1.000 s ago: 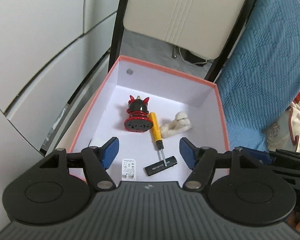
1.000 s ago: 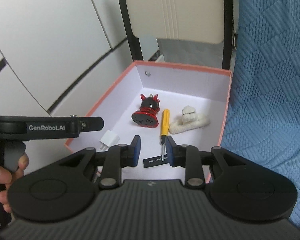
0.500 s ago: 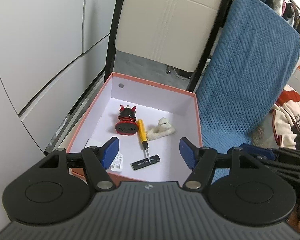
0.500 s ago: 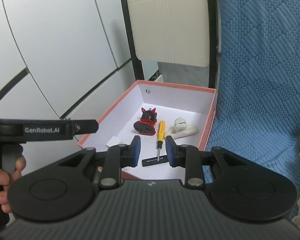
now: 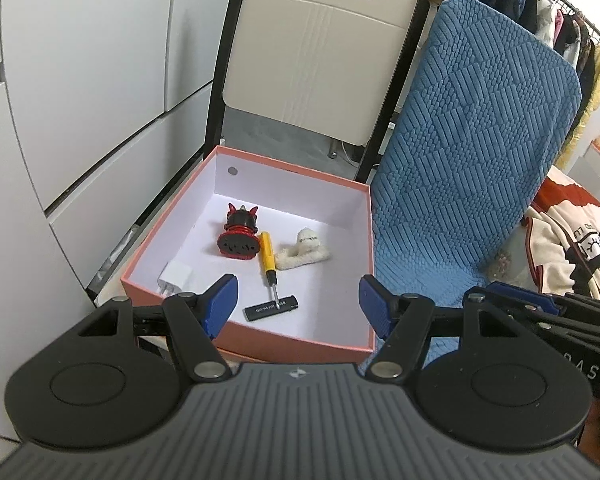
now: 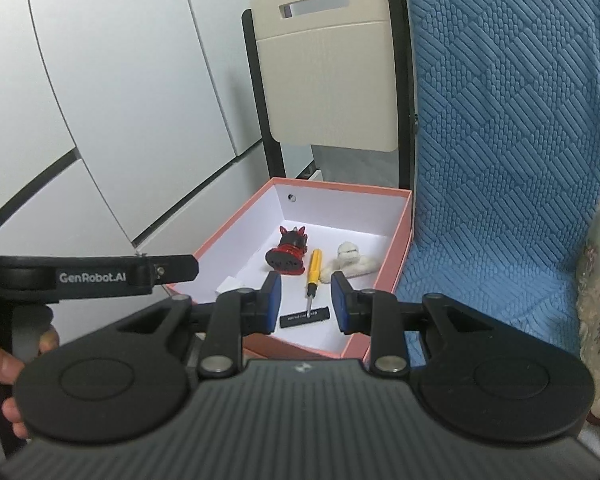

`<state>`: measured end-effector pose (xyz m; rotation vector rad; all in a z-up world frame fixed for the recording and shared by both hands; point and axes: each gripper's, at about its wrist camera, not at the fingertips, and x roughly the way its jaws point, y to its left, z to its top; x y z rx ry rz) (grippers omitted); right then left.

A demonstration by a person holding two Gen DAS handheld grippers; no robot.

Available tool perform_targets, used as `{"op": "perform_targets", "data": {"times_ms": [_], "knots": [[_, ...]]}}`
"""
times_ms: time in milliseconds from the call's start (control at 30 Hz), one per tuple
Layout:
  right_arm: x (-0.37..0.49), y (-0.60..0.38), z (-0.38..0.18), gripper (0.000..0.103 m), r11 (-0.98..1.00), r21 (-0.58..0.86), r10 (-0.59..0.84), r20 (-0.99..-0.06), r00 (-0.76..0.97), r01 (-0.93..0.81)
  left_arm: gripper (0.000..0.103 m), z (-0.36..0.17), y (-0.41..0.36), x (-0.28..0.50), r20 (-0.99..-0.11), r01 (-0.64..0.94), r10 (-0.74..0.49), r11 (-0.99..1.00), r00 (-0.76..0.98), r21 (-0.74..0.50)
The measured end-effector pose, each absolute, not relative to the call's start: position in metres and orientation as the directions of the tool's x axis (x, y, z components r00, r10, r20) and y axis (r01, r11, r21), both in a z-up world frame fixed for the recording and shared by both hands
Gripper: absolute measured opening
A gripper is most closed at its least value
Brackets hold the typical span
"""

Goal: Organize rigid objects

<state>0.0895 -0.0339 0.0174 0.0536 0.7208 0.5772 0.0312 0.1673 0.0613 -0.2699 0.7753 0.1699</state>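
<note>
Best kept high over the box point(image 5: 256, 342) near edge, left gripper point(image 5: 296, 306) and right gripper point(image 6: 305, 304) both spread, empty.

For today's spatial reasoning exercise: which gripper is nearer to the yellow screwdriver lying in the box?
Probably the right, though it is close. The right gripper frames the yellow screwdriver between its fingers, lined up over it. The left gripper hangs wide open, the screwdriver off toward its left finger. Neither touches it.
</note>
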Motion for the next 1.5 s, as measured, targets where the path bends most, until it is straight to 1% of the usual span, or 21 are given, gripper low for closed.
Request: {"op": "perform_targets", "data": {"times_ms": [100,200,300,333,367,433,467,500,533,567,600,633,700,833,1067,1500], "knots": [[0.083,-0.036,0.018,0.030,0.841,0.237,0.520,-0.600,0.608,-0.486,0.072,0.064,0.162,0.024,-0.712,-0.261,0.063,0.950,0.700,-0.173],[0.077,-0.038,0.018,0.030,0.837,0.238,0.526,-0.596,0.607,-0.492,0.077,0.067,0.160,0.013,-0.703,-0.272,0.078,0.948,0.707,-0.168],[0.069,-0.040,0.020,0.031,0.831,0.230,0.532,-0.592,0.606,-0.506,0.077,0.068,0.157,0.004,-0.701,-0.288,0.103,0.945,0.706,-0.152],[0.067,-0.041,0.020,0.034,0.831,0.227,0.531,-0.593,0.605,-0.507,0.079,0.070,0.157,0.001,-0.698,-0.293,0.104,0.943,0.709,-0.156],[0.065,-0.042,0.020,0.038,0.832,0.225,0.530,-0.592,0.607,-0.507,0.083,0.070,0.157,-0.002,-0.695,-0.300,0.106,0.940,0.711,-0.163],[0.062,-0.043,0.020,0.048,0.832,0.220,0.529,-0.588,0.612,-0.509,0.088,0.071,0.158,-0.009,-0.689,-0.319,0.120,0.932,0.715,-0.169],[0.062,-0.044,0.020,0.051,0.832,0.219,0.529,-0.587,0.613,-0.509,0.090,0.072,0.158,-0.011,-0.686,-0.324,0.124,0.930,0.717,-0.171],[0.062,-0.045,0.020,0.059,0.832,0.219,0.530,-0.586,0.613,-0.510,0.092,0.072,0.158,-0.013,-0.684,-0.329,0.126,0.928,0.719,-0.175],[0.062,-0.046,0.020,0.071,0.832,0.220,0.531,-0.584,0.614,-0.509,0.096,0.072,0.158,-0.015,-0.683,-0.333,0.126,0.926,0.720,-0.180],[0.062,-0.047,0.019,0.077,0.832,0.218,0.530,-0.582,0.617,-0.509,0.098,0.072,0.159,-0.017,-0.682,-0.339,0.131,0.923,0.720,-0.181],[0.062,-0.047,0.018,0.087,0.835,0.209,0.525,-0.583,0.620,-0.509,0.099,0.072,0.159,-0.019,-0.680,-0.353,0.145,0.919,0.718,-0.177],[0.062,-0.046,0.017,0.090,0.839,0.200,0.516,-0.587,0.623,-0.507,0.100,0.071,0.160,-0.020,-0.679,-0.367,0.161,0.915,0.716,-0.170],[0.063,-0.047,0.015,0.093,0.839,0.201,0.515,-0.593,0.619,-0.505,0.101,0.069,0.162,-0.022,-0.681,-0.374,0.170,0.913,0.713,-0.162],[0.063,-0.048,0.012,0.093,0.843,0.212,0.511,-0.600,0.615,-0.494,0.101,0.065,0.166,-0.023,-0.694,-0.378,0.164,0.911,0.701,-0.166],[0.057,-0.046,0.014,0.093,0.846,0.190,0.503,-0.595,0.627,-0.498,0.101,0.063,0.170,-0.024,-0.700,-0.374,0.146,0.909,0.699,-0.184],[0.056,-0.047,0.013,0.093,0.864,0.176,0.474,-0.601,0.643,-0.472,0.101,0.063,0.167,-0.026,-0.701,-0.358,0.156,0.922,0.695,-0.150]]}}
